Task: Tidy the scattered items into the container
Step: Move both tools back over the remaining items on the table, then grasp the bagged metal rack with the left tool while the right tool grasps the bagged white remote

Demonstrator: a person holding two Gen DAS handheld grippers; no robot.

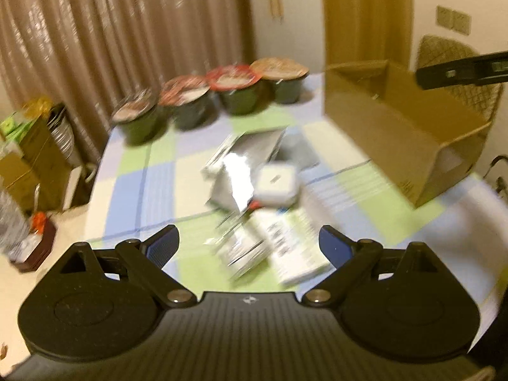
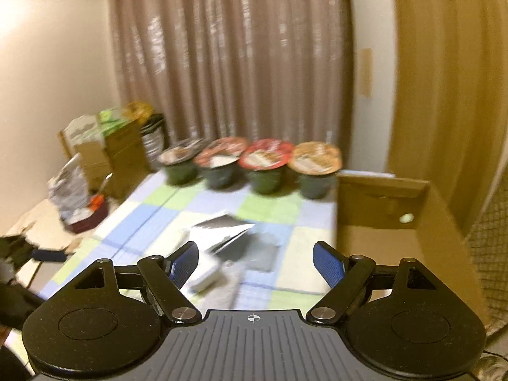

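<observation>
A pile of scattered items lies mid-table on a checked cloth: silver foil packets (image 1: 241, 165), a small white square box (image 1: 276, 185) and white-green printed packets (image 1: 285, 250). An open cardboard box (image 1: 403, 127) stands at the right. My left gripper (image 1: 249, 244) hovers open over the near packets with nothing between its fingers. In the right wrist view the foil packets (image 2: 222, 228) and the white box (image 2: 206, 270) lie ahead. My right gripper (image 2: 255, 263) is open and empty, beside the cardboard box (image 2: 381, 231). Both views are blurred.
Several lidded dark cups (image 1: 236, 90) line the table's far edge, also seen as cups (image 2: 266, 165) in the right wrist view. Cartons and clutter (image 1: 31, 155) sit on the floor at the left. A curtain hangs behind. A quilted chair back (image 1: 457, 66) stands behind the box.
</observation>
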